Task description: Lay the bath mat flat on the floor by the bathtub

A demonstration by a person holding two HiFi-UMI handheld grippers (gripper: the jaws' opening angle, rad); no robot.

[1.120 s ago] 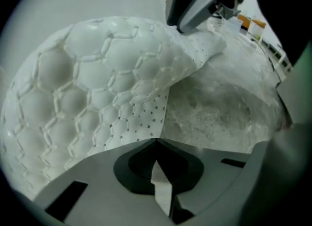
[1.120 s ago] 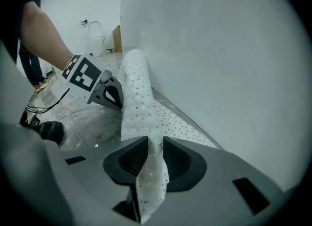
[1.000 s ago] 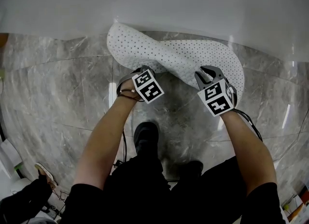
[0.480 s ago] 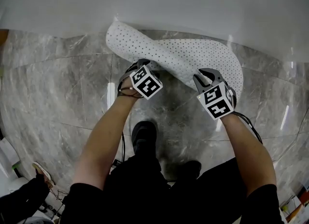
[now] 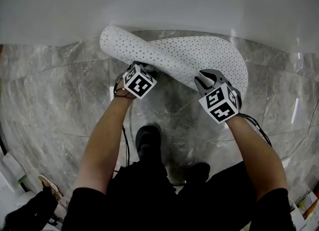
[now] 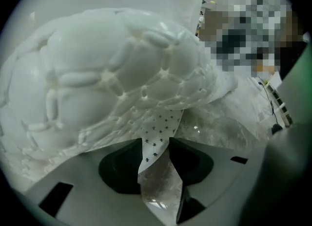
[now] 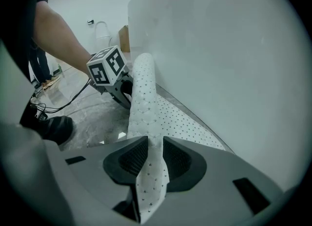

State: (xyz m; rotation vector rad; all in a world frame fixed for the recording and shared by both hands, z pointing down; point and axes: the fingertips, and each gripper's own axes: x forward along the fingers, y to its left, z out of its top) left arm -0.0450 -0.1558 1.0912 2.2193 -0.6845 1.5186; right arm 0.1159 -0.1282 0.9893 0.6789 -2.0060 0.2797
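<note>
Mat status: bath mat (image 5: 199, 56) is lying on the marble floor (image 5: 60, 90), right against the bathtub (image 5: 159, 6) wall, but it is not flat. The right part is spread out. The left part is curled over into a raised fold (image 5: 124, 43).

Right gripper (image 7: 155, 142): clamped on the mat's near edge, with pads seated on both faces and the edge held up off the floor.

Left gripper (image 6: 156, 144): the jaws have just been closing. A strip of mat edge is seen between them, but the gap is wider than the sheet and floor shows through it below. No firm pinch is judged to be made; the jaws are read as apart.

Step in hand, as judged: the left corner is to be regripped, then the fold rolled out.

How it should be done:
- More edge should be fed into the left jaws before they are closed; a bite on the very tip is likely to slip.
- The right pinch should be kept as an anchor so the sheet is not dragged sideways.
- The fold should be pulled out to the left and toward the person, then lowered, not dropped.
- The far edge should be kept parallel to the tub wall.
- Both edges should be released only once the sheet is down with no curl.
</note>
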